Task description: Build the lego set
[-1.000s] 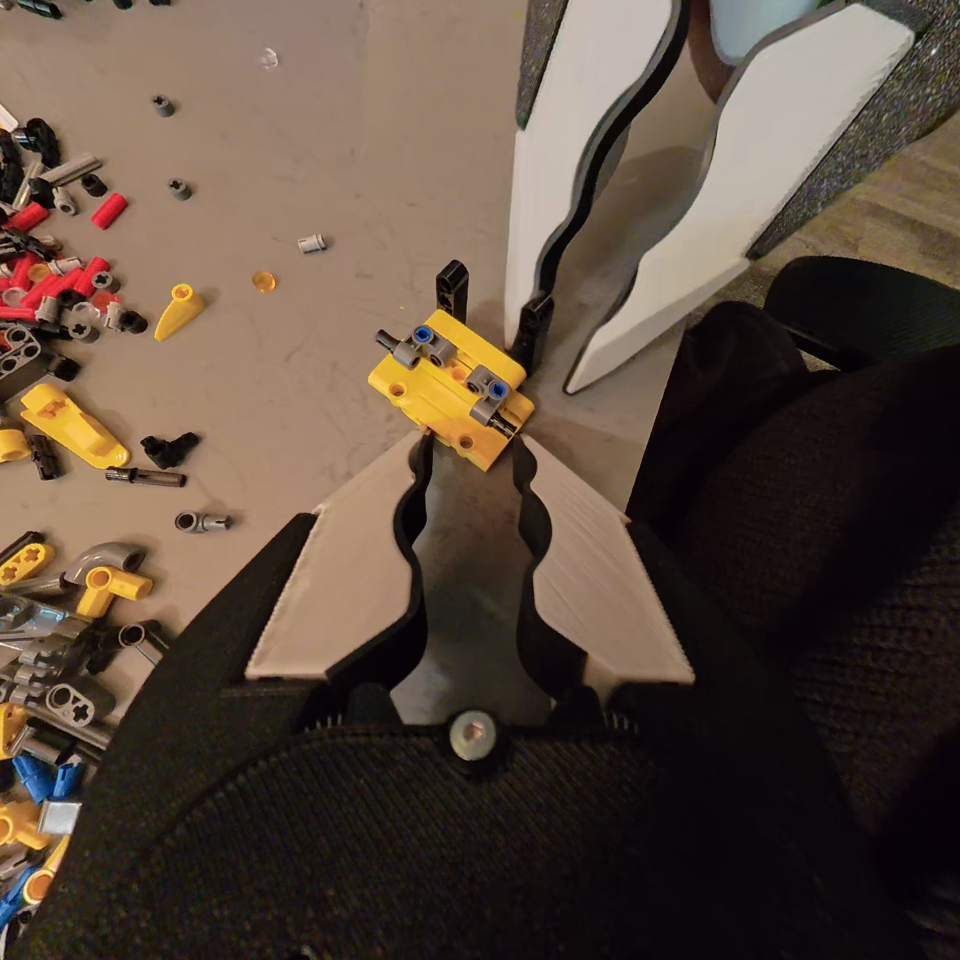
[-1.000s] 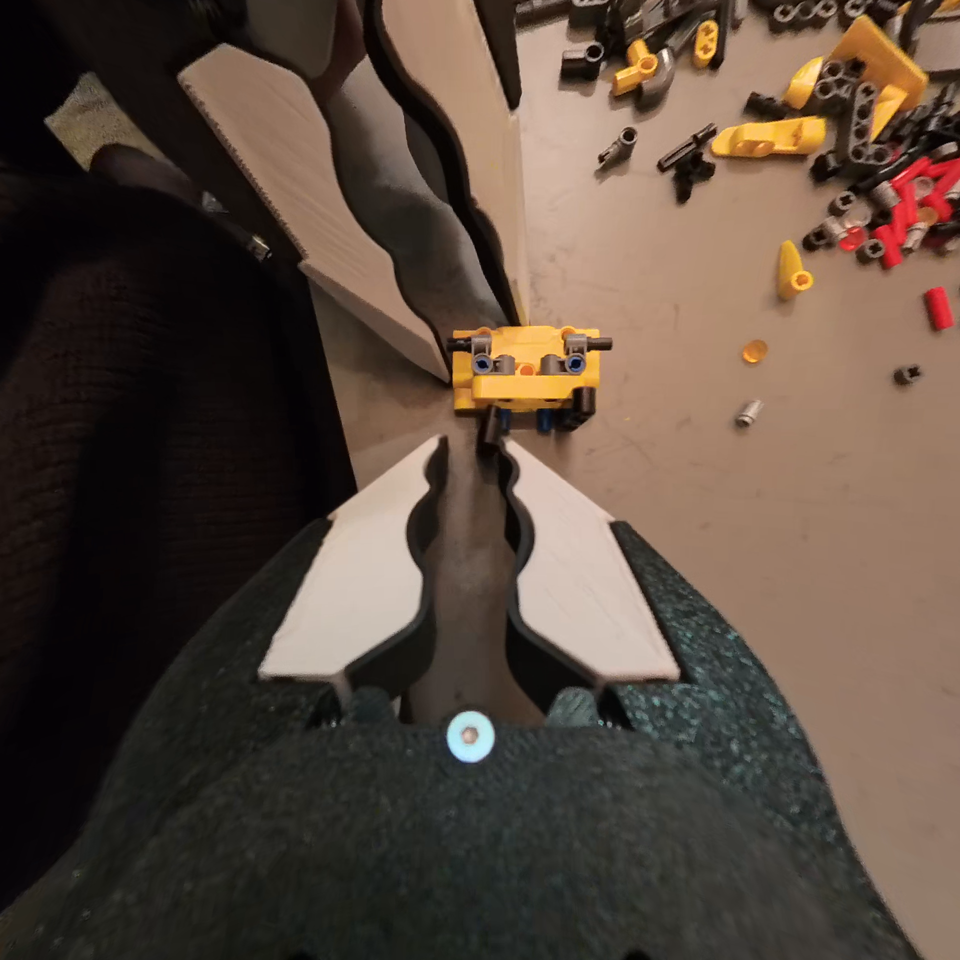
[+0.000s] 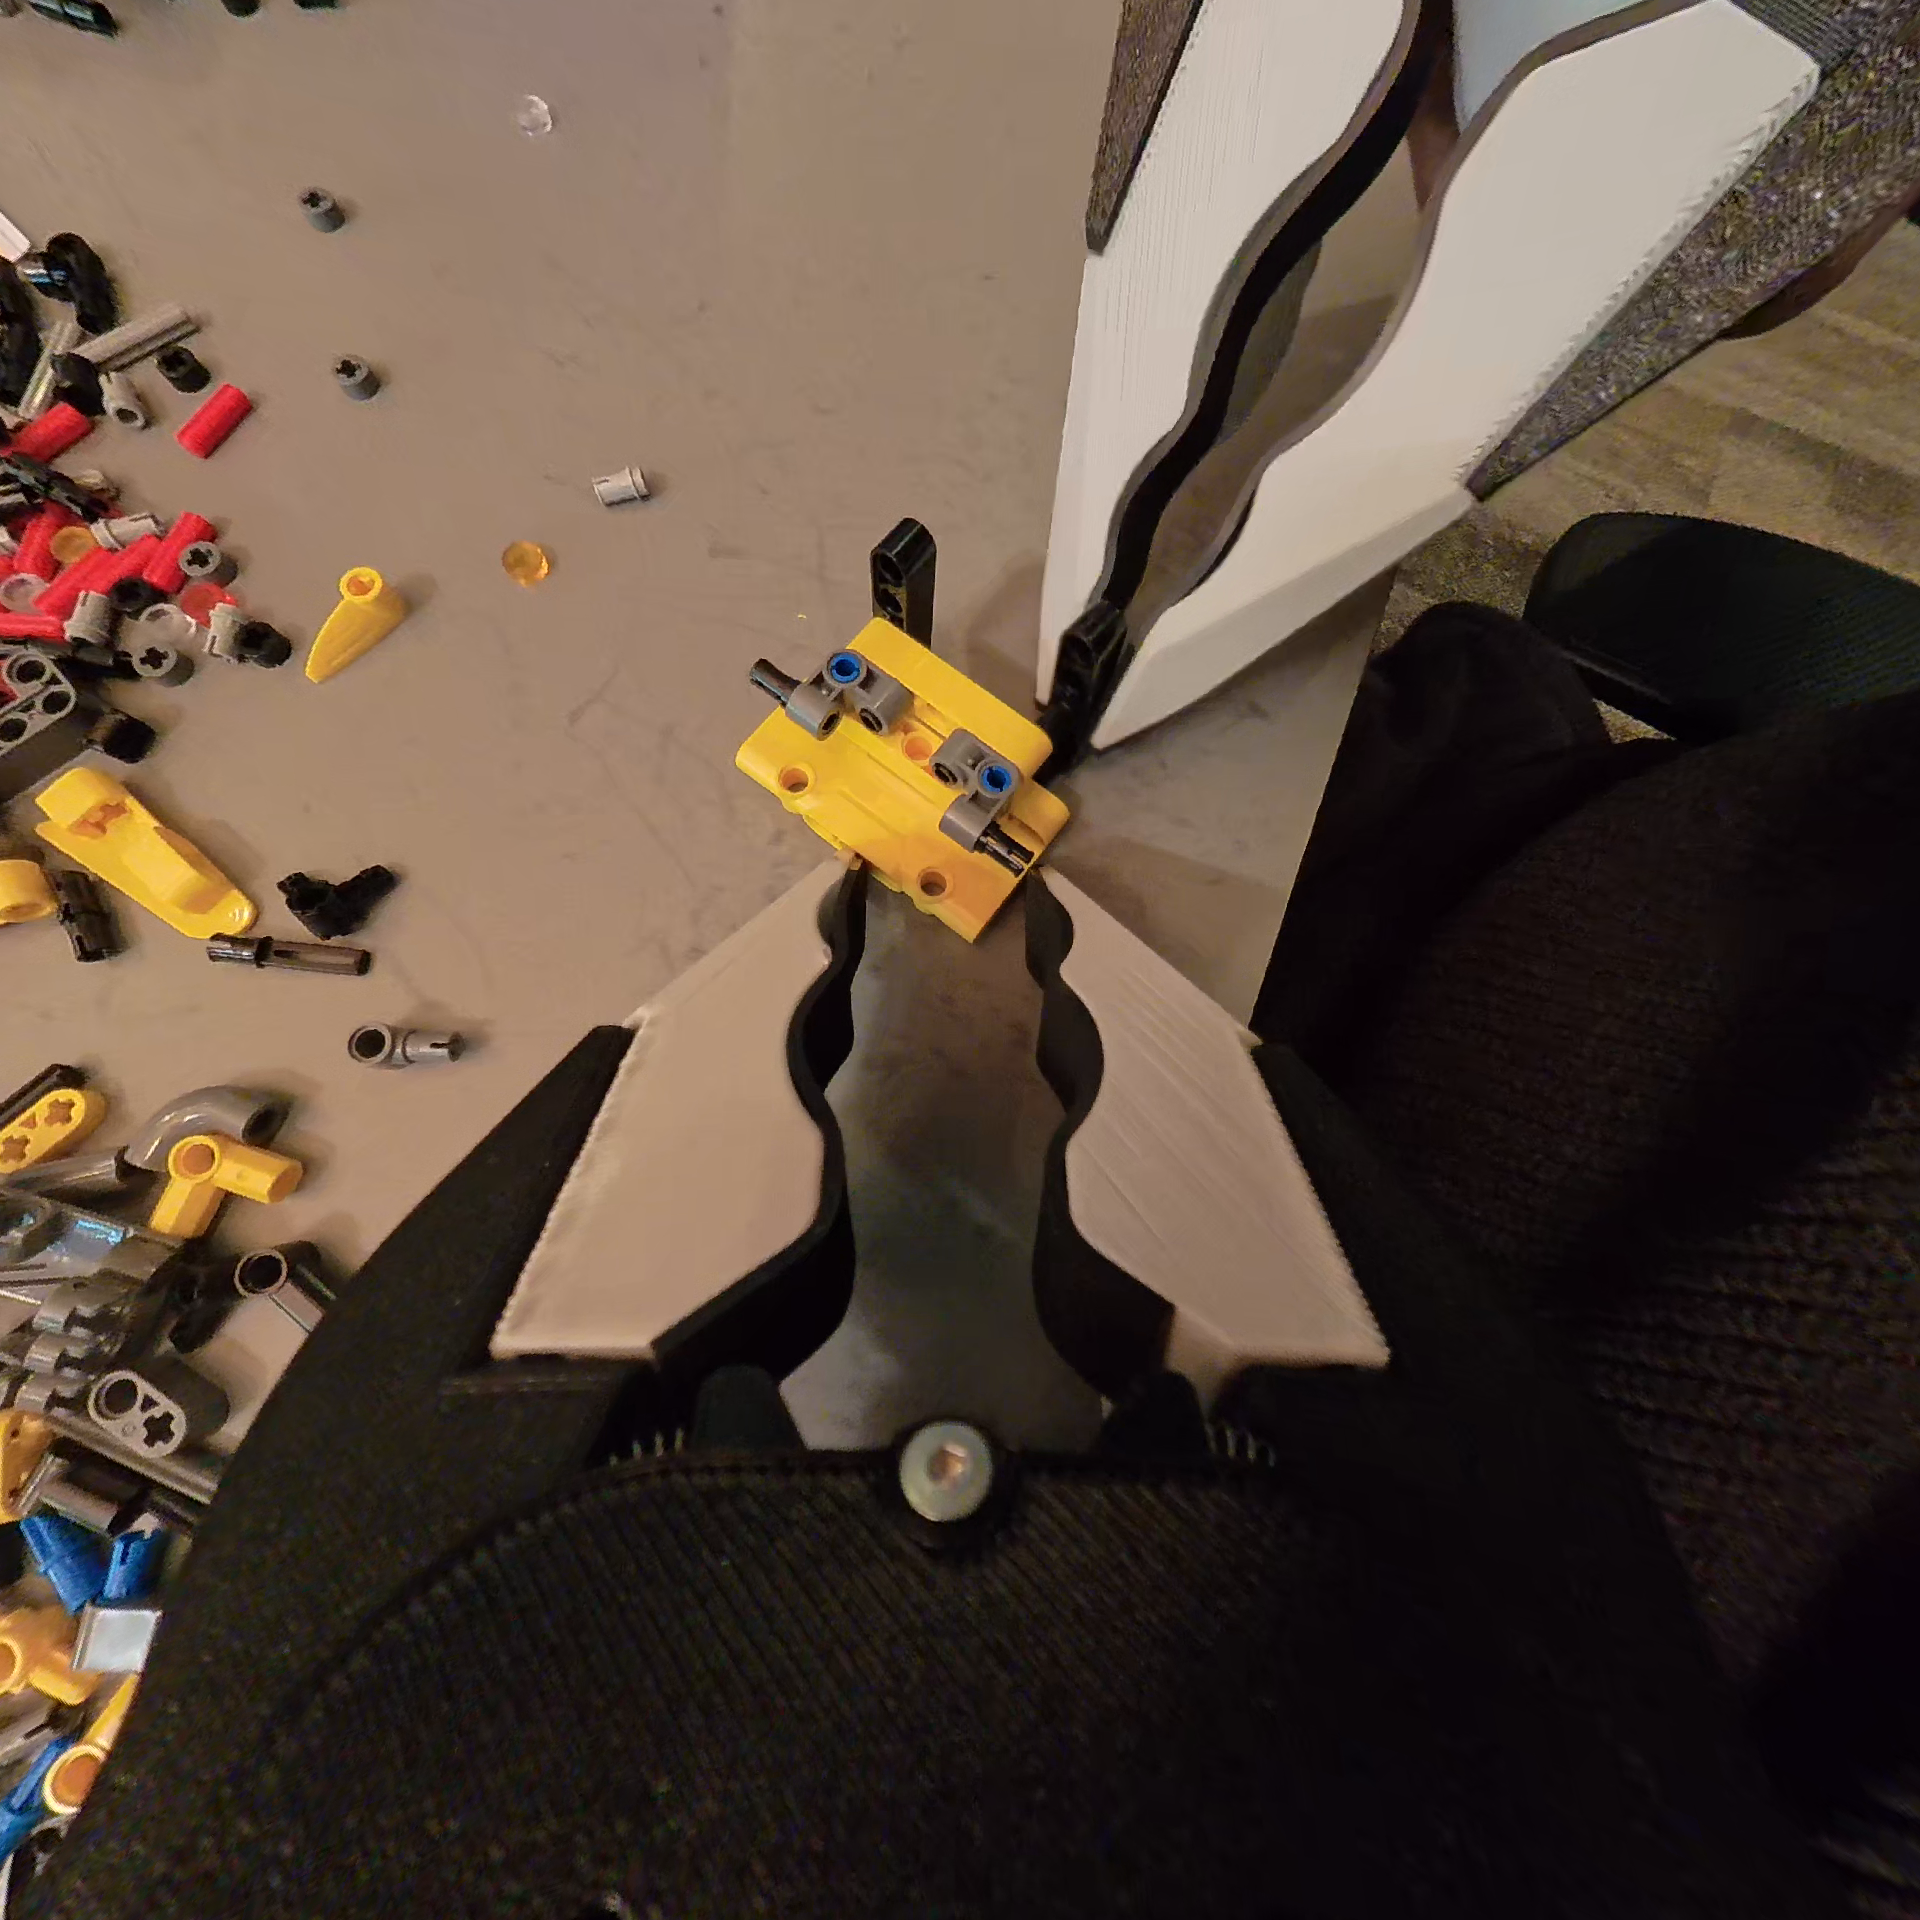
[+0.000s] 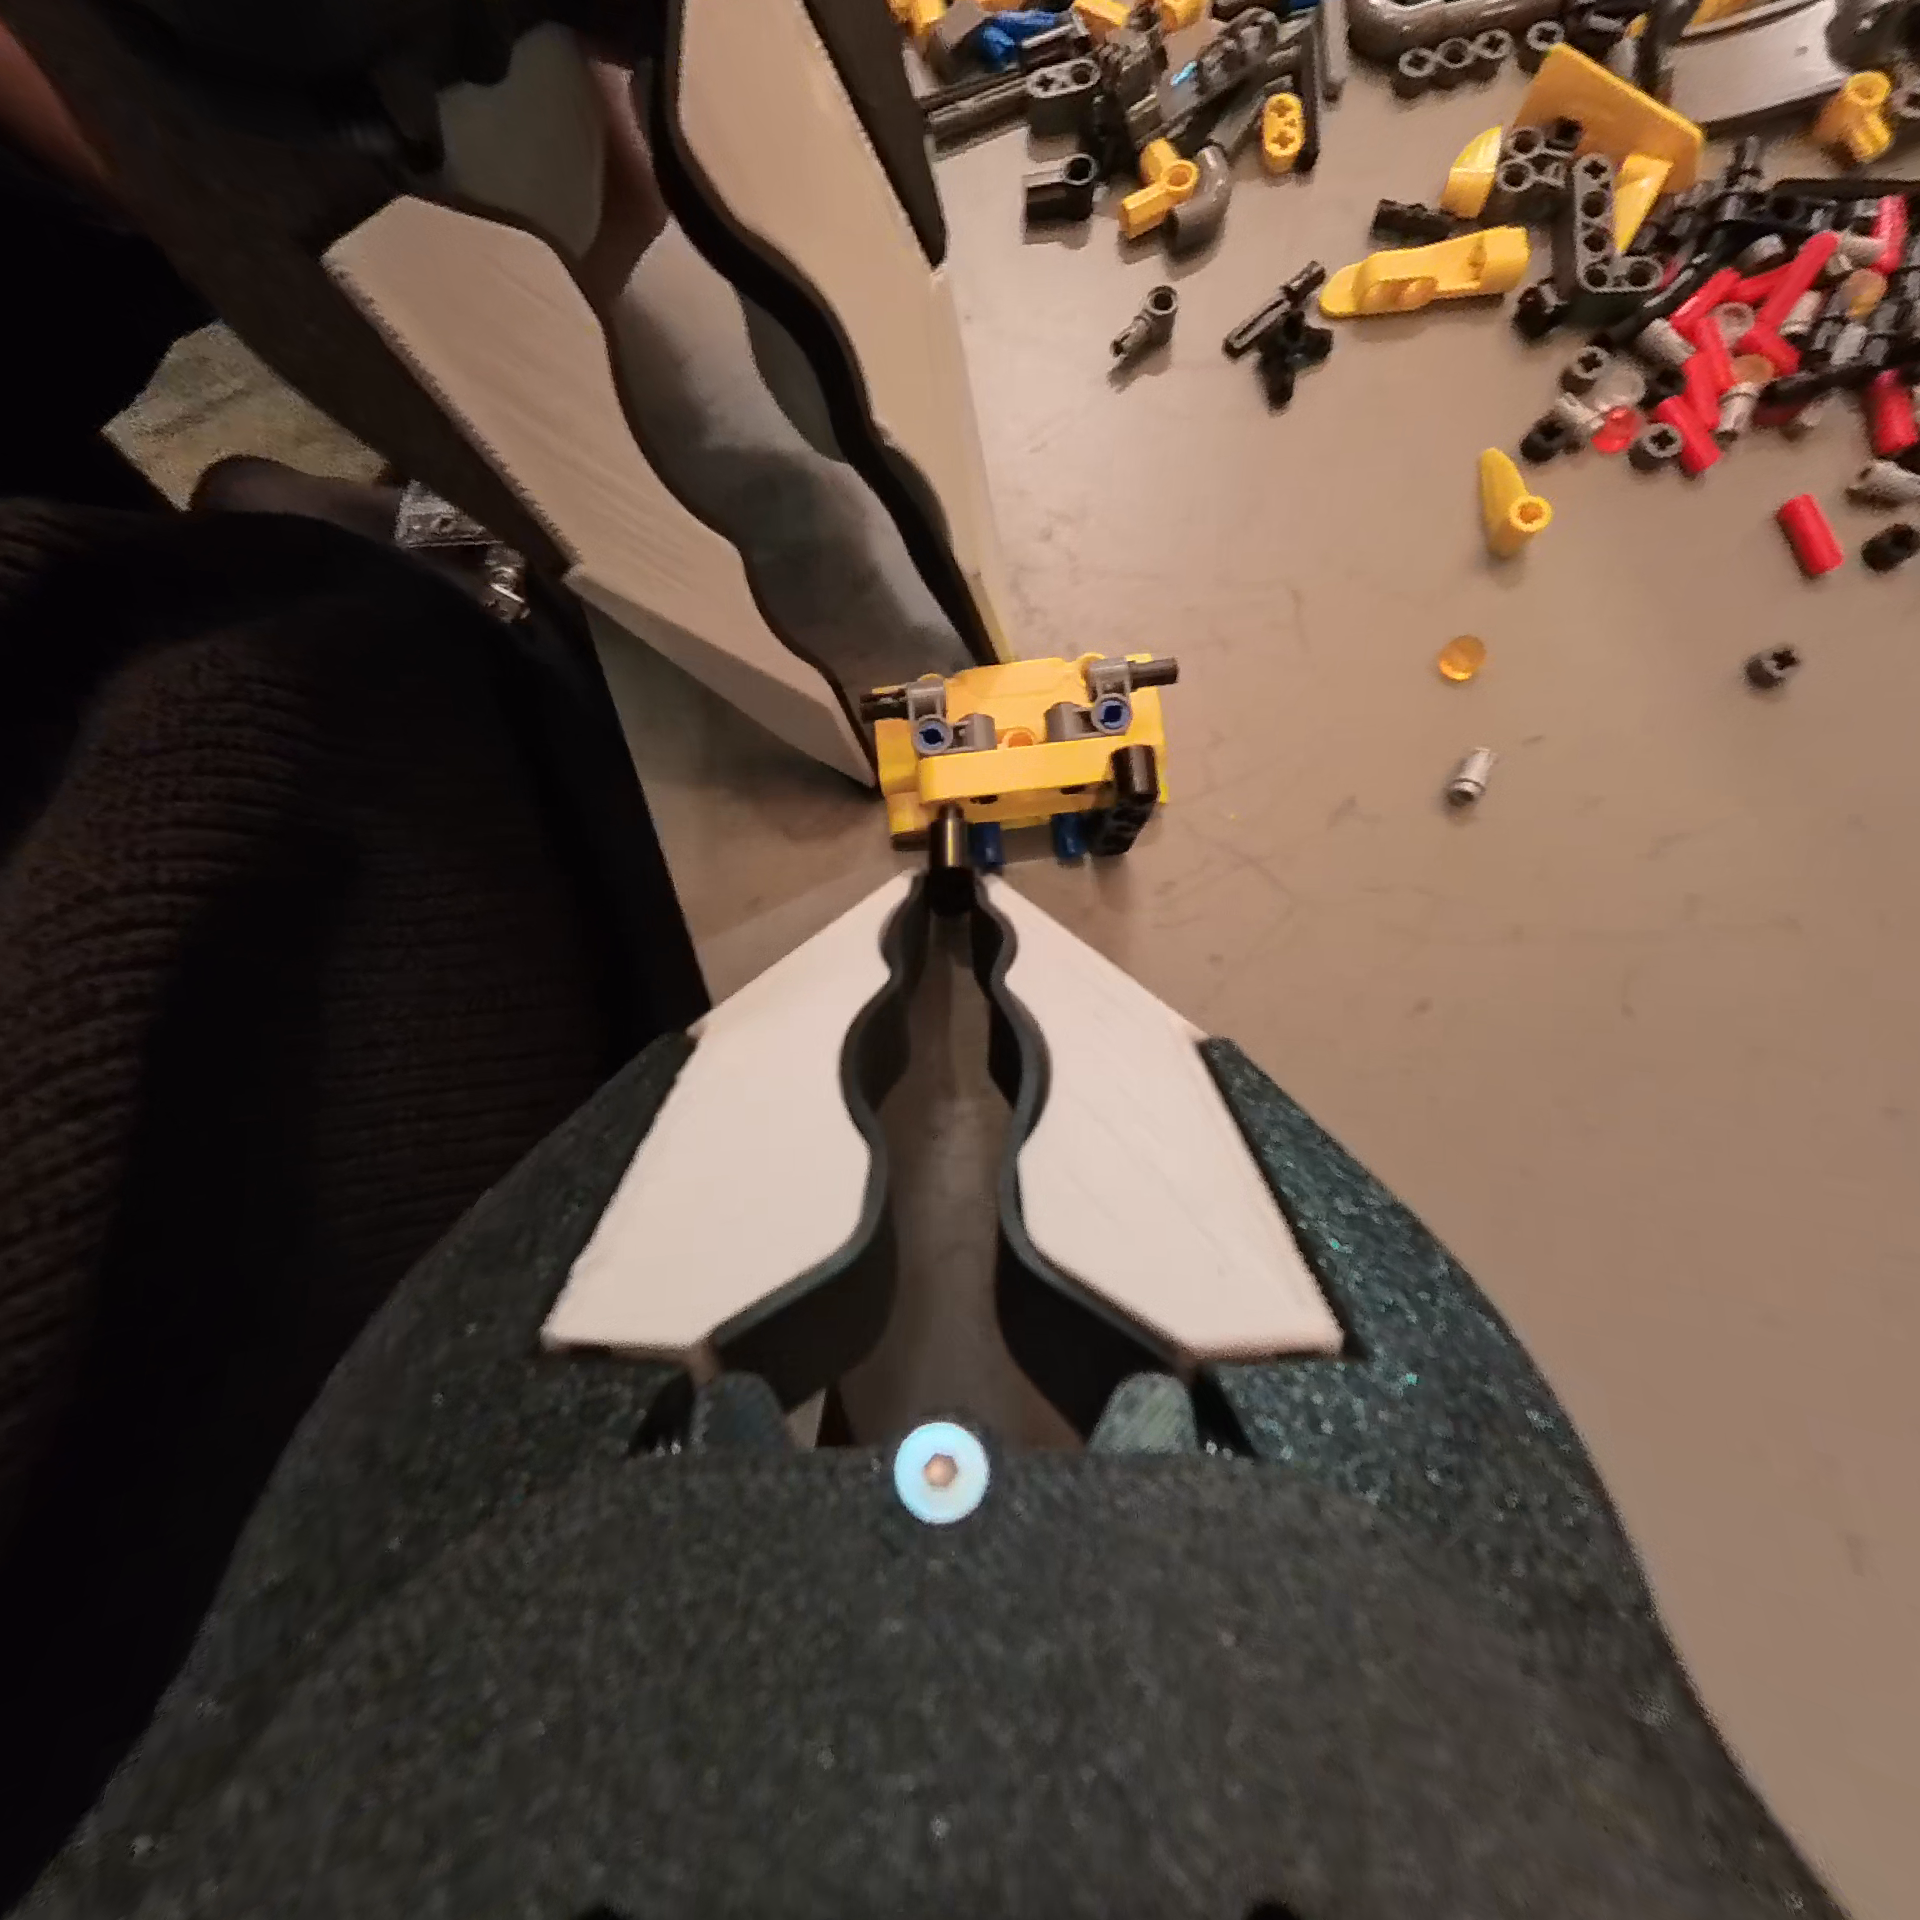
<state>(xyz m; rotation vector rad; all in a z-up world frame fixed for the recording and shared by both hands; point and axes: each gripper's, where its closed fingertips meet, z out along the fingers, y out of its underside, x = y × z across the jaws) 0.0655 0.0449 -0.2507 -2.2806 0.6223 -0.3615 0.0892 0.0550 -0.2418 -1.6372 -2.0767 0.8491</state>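
Observation:
A yellow block assembly [image 3: 883, 790] with grey connectors and blue pins sits just above the grey table [image 3: 727, 312]. My left gripper [image 3: 940, 878] is shut on its near yellow edge. My right gripper [image 3: 1075, 717] comes in from the far right, shut on a black beam [image 3: 1086, 655] at the assembly's corner. A second black beam [image 3: 902, 566] sticks out behind. In the right wrist view my right gripper [image 4: 949, 883] pinches that black beam [image 4: 945, 857] under the yellow assembly [image 4: 1023, 748]. The left gripper's fingers [image 4: 582, 457] reach it from the upper left.
Loose red, yellow, grey and black parts lie in a pile on the left [image 3: 104, 582], also seen at the upper right in the right wrist view [image 4: 1714, 260]. A dark knitted garment [image 3: 1610, 1039] and the table's edge lie close by. The grippers are tip to tip, or close to it.
Almost nothing. The right gripper has shifted slightly, so the black beam sits more squarely between its tips. The left gripper and the assembly have not moved.

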